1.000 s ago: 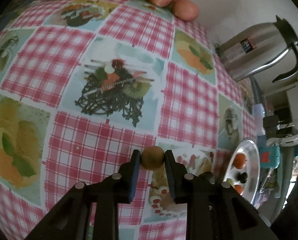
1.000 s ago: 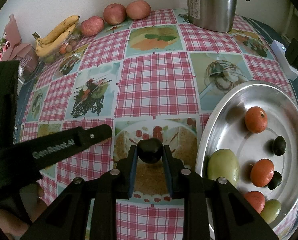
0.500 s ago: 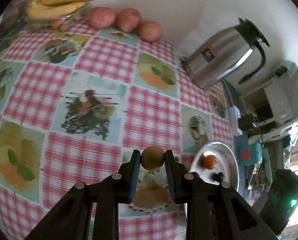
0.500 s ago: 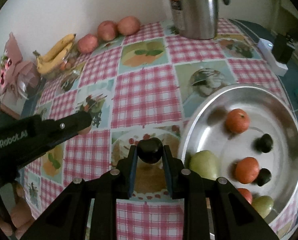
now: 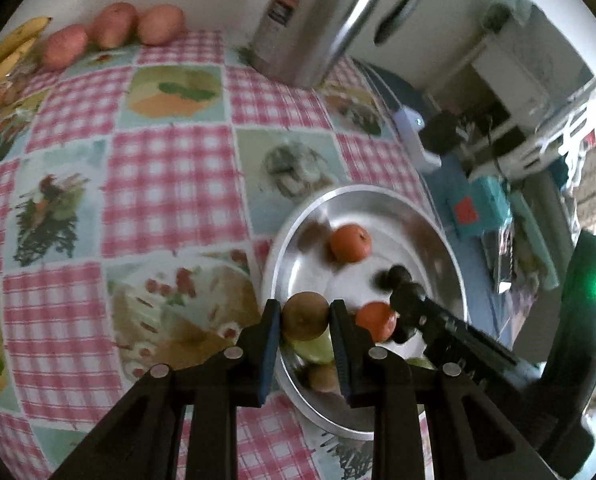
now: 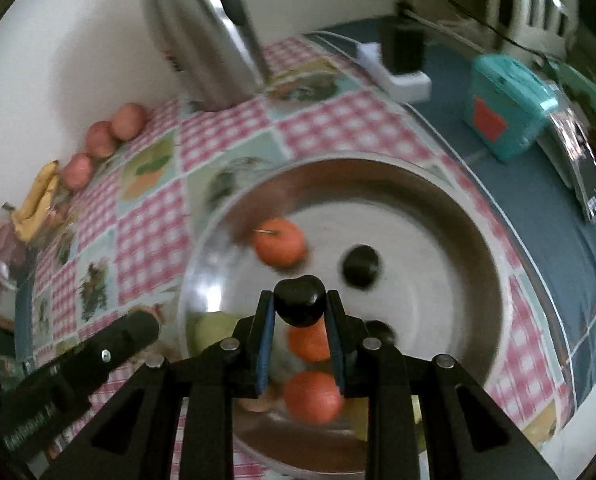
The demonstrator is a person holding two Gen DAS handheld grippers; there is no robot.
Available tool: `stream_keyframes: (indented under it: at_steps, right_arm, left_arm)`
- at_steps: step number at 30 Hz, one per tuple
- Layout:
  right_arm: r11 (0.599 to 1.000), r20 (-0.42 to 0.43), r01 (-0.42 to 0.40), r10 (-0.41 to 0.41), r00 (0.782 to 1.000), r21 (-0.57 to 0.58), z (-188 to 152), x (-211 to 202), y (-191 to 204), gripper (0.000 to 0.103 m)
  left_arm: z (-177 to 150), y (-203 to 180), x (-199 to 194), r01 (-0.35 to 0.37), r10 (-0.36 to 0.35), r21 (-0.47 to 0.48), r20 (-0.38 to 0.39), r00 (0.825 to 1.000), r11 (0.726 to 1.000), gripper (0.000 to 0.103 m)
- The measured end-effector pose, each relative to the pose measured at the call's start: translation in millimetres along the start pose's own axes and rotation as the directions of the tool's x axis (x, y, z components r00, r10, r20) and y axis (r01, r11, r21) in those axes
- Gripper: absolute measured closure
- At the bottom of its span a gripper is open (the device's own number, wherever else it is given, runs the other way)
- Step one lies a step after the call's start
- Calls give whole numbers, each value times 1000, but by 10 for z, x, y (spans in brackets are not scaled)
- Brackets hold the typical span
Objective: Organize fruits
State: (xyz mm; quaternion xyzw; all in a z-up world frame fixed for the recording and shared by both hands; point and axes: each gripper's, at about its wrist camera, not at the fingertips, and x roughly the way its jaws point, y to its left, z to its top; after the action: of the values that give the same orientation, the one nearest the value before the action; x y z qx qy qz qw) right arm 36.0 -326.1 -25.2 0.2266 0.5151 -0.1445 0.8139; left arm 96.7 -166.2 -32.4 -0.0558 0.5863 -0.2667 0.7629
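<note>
Brown kiwi (image 5: 306, 316) clamped over metal bowl (image 6: 478, 264); dark plum (image 6: 300, 306) likewise.

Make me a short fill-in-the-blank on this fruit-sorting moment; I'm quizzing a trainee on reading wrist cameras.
1. The left gripper is shut on a round ____ fruit.
2. The right gripper holds a small ____ fruit above the metal tray.
3. The steel kettle stands on the ____ tablecloth.

Missing words: brown; black; checked

No legible text anywhere. Blurred pale lettering on black gripper arm (image 6: 57, 392) at lower left of right wrist view; smeared red-and-dark label on steel kettle (image 5: 318, 20) at upper centre of left wrist view.
</note>
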Motion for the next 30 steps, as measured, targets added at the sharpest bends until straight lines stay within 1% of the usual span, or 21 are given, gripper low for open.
stream_keyframes:
  at_steps: [7, 9, 11, 12, 13, 16, 17, 18, 19, 20, 21, 22, 23, 24, 25, 26, 27, 28, 30]
  right_arm:
    - [999, -13, 13, -13, 1000, 31, -9, 93, -67, 77]
    - [999, -10, 9, -9, 1000, 37, -9, 86, -78, 76]
    - [999, -2, 8, -8, 1000, 41, -18, 67, -107, 69]
    - [999, 2, 15, -15, 1000, 42, -18, 59, -116, 65]
    - [999, 7, 16, -17, 1000, 46, -22, 43, -131, 64]
    - [998, 23, -1, 0, 1000, 55, -39, -31, -161, 64]
    - [999, 30, -2, 0, 1000, 54, -58, -71, -163, 64]
    - [999, 35, -3, 1, 999, 51, -77, -106, -160, 64]
    - [999, 40, -5, 3, 999, 45, -104, -149, -150, 64]
    - [999, 47, -11, 10, 999, 34, -143, -198, -130, 64]
    - [1000, 51, -17, 15, 999, 24, -181, -236, -111, 64]
    - [1000, 54, -22, 22, 998, 8, -236, -282, -75, 61]
    - [1000, 54, -24, 25, 998, -4, -275, -301, -46, 58]
    - [999, 51, -27, 28, 998, -19, -324, -322, -12, 51]
    - [999, 46, -32, 34, 998, -39, -373, -326, 34, 44]
    - [997, 39, -39, 42, 998, -66, -441, -326, 91, 40]
    - [996, 33, -42, 45, 998, -79, -476, -316, 125, 34]
    - [994, 19, -46, 48, 999, -98, -532, -298, 172, 31]
    - [992, -4, -52, 52, 999, -119, -598, -264, 230, 28]
  left_arm:
    - [-91, -135, 144, 3, -1, 40, -49, 999, 999, 75]
    - [-94, -160, 165, 7, -5, 43, -57, 998, 999, 72]
    - [-105, -167, 172, 2, 1, 44, -62, 998, 999, 64]
    - [-109, -164, 170, -2, 5, 44, -64, 998, 999, 61]
    - [-116, -166, 163, -1, 4, 45, -64, 998, 999, 59]
    - [-150, -150, 100, 4, -1, 47, -53, 999, 999, 58]
    - [-167, -131, 55, -2, 4, 46, -43, 999, 999, 56]
    - [-181, -108, 10, -20, 22, 45, -32, 999, 999, 53]
    - [-195, -79, -37, -55, 56, 44, -17, 998, 998, 45]
    - [-209, -35, -92, -106, 106, 38, 0, 994, 994, 38]
    - [-218, 10, -142, -152, 152, 30, 16, 988, 988, 37]
    - [-226, 79, -213, -212, 211, 14, 39, 977, 977, 34]
    - [-236, 131, -257, -245, 245, 2, 52, 968, 969, 29]
    - [-251, 184, -307, -282, 282, -12, 67, 957, 959, 25]
    - [-279, 247, -369, -318, 319, -25, 80, 944, 948, 16]
    - [-318, 309, -429, -348, 349, -35, 91, 933, 937, 8]
    - [-356, 354, -484, -364, 367, -40, 98, 925, 930, 5]
    - [-394, 397, -544, -376, 379, -45, 106, 919, 925, 0]
    - [-471, 477, -671, -389, 394, -59, 127, 910, 919, 0]
